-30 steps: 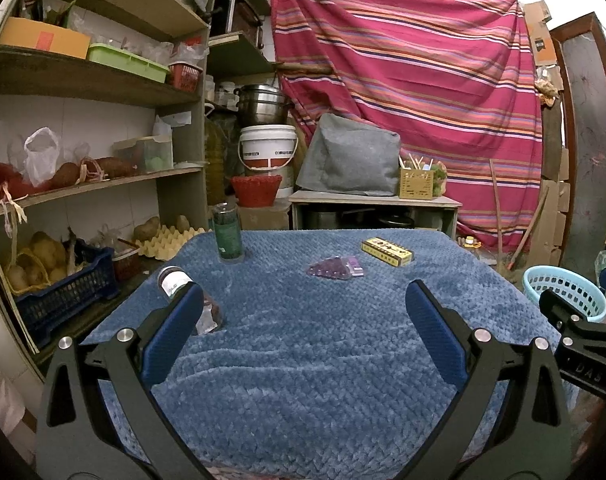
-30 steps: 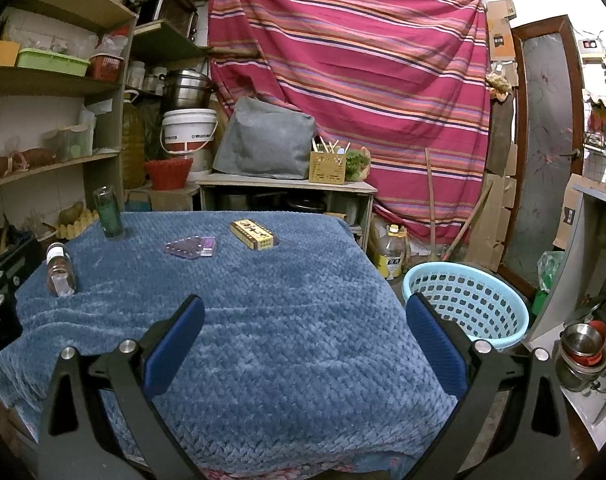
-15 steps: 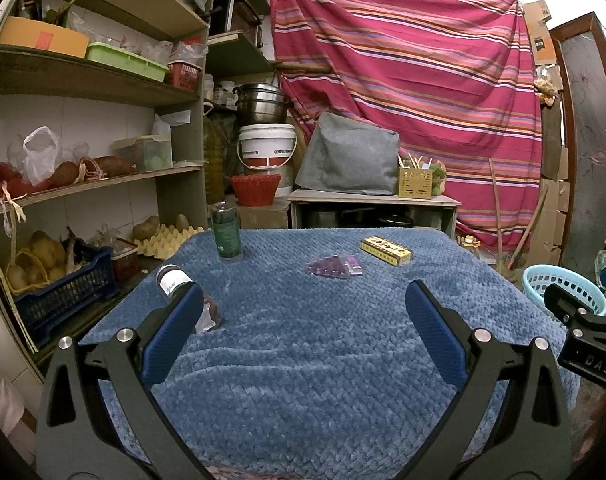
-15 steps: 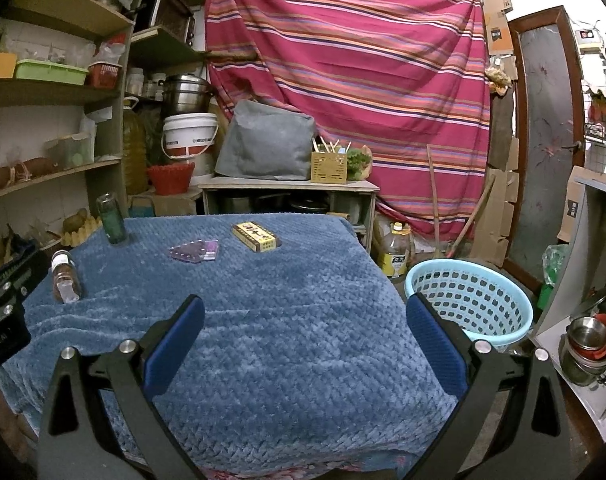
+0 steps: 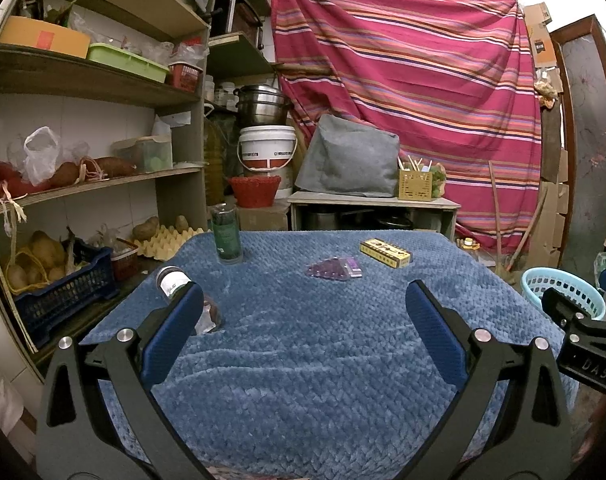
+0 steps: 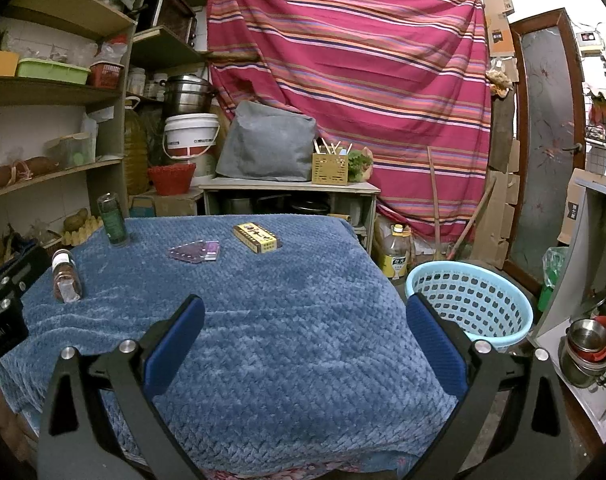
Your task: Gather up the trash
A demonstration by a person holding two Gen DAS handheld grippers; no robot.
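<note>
Right now the left gripper [image 5: 299, 320] is wide open, holding and touching nothing, above the near part of the desk with the fuzzy blue blanket [image 5: 303, 360]. The right gripper [image 6: 303, 320] is wide open too, with nothing in it. On the desk, far from both, lie a flat yellow box [image 6: 257, 237] and a flat purple plastic wrapper [image 6: 195, 251] just beside it. A tall dark green can [image 5: 225, 235] stands at the far left. A small clear jar with a white label [image 6: 65, 277] sits near the left edge. A round light blue plastic basket [image 6: 469, 304] stands on the floor, right of the desk.
</note>
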